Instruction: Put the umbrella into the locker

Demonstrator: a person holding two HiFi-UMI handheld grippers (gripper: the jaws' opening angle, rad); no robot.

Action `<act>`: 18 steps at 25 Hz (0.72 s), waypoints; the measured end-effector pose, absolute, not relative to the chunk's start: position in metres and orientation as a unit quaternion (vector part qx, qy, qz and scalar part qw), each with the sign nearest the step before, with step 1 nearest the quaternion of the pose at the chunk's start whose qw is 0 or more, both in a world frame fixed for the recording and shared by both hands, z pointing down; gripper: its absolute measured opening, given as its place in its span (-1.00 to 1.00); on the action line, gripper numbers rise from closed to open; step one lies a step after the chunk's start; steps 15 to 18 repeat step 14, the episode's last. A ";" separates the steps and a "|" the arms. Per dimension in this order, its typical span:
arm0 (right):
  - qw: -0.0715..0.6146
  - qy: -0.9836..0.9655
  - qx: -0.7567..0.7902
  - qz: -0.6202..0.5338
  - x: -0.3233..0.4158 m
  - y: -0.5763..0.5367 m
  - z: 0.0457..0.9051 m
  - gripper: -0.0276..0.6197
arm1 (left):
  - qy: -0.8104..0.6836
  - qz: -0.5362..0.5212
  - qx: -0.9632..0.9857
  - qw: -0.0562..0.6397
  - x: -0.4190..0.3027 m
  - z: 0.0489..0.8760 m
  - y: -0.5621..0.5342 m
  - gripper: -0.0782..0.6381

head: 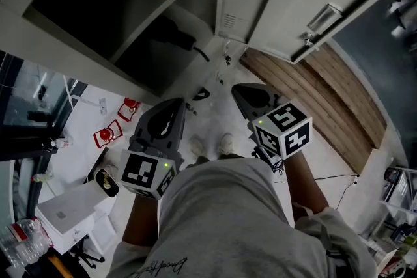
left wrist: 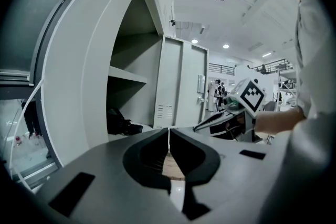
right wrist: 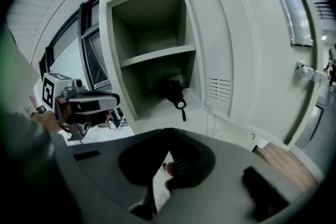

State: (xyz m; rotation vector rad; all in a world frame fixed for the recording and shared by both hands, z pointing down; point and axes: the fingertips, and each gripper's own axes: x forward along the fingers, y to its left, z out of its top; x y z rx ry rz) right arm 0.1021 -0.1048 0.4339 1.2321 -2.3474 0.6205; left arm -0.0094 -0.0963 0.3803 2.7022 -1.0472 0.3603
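The black folded umbrella [head: 174, 36] lies on the floor of the locker's lower compartment, its strap hanging over the front lip; it also shows as the umbrella [right wrist: 172, 93] and the umbrella [left wrist: 121, 124]. The grey locker [right wrist: 152, 55] stands open, its door [head: 306, 3] swung out to the right. My left gripper [head: 174, 106] is shut and empty, held back from the locker. My right gripper [head: 238, 90] is shut too, with nothing in it, in front of the open door. In the gripper views the left gripper [left wrist: 169, 131] and the right gripper [right wrist: 169, 131] both point toward the locker.
A shelf [right wrist: 157, 55] splits the locker above the umbrella. The door carries a handle [right wrist: 311, 72]. Wooden planking [head: 326, 101] runs along the floor at right. Red items [head: 111, 133], a white box [head: 68, 208] and bottles [head: 23, 237] sit at left. The person's shoes [head: 210, 144] stand between the grippers.
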 end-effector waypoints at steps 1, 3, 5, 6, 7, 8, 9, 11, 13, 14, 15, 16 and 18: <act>0.208 -0.844 0.441 0.222 0.101 -0.104 0.433 -0.82 | -0.357 0.122 0.919 0.110 -0.010 0.380 -0.096 -0.73; 0.208 -0.846 0.438 0.221 0.099 -0.104 0.431 -0.82 | -0.359 0.121 0.919 0.110 -0.011 0.379 -0.095 -0.73; 0.209 -0.848 0.436 0.219 0.098 -0.104 0.430 -0.82 | -0.360 0.119 0.919 0.110 -0.012 0.379 -0.096 -0.73; 0.209 -0.848 0.435 0.218 0.098 -0.105 0.430 -0.82 | -0.361 0.119 0.918 0.110 -0.012 0.379 -0.096 -0.73; 0.209 -0.849 0.433 0.217 0.097 -0.105 0.429 -0.82 | -0.362 0.117 0.918 0.110 -0.012 0.378 -0.096 -0.73; 0.210 -0.850 0.432 0.216 0.097 -0.105 0.429 -0.82 | -0.363 0.117 0.918 0.109 -0.012 0.378 -0.096 -0.73; 0.210 -0.851 0.431 0.215 0.096 -0.105 0.428 -0.82 | -0.363 0.119 0.918 0.108 -0.013 0.378 -0.096 -0.73; 0.211 -0.852 0.429 0.214 0.094 -0.105 0.426 -0.82 | -0.363 0.120 0.918 0.108 -0.015 0.378 -0.095 -0.73; 0.211 -0.853 0.427 0.213 0.091 -0.104 0.424 -0.82 | -0.365 0.116 0.917 0.110 -0.016 0.375 -0.095 -0.73; 0.211 -0.854 0.425 0.213 0.090 -0.103 0.424 -0.82 | -0.367 0.114 0.917 0.111 -0.017 0.374 -0.094 -0.73; 0.211 -0.854 0.425 0.213 0.090 -0.103 0.424 -0.82 | -0.367 0.114 0.917 0.111 -0.017 0.374 -0.094 -0.73; 0.211 -0.854 0.425 0.213 0.090 -0.103 0.424 -0.82 | -0.367 0.114 0.917 0.111 -0.017 0.374 -0.094 -0.73; 0.211 -0.854 0.425 0.213 0.090 -0.103 0.424 -0.82 | -0.367 0.114 0.917 0.111 -0.017 0.374 -0.094 -0.73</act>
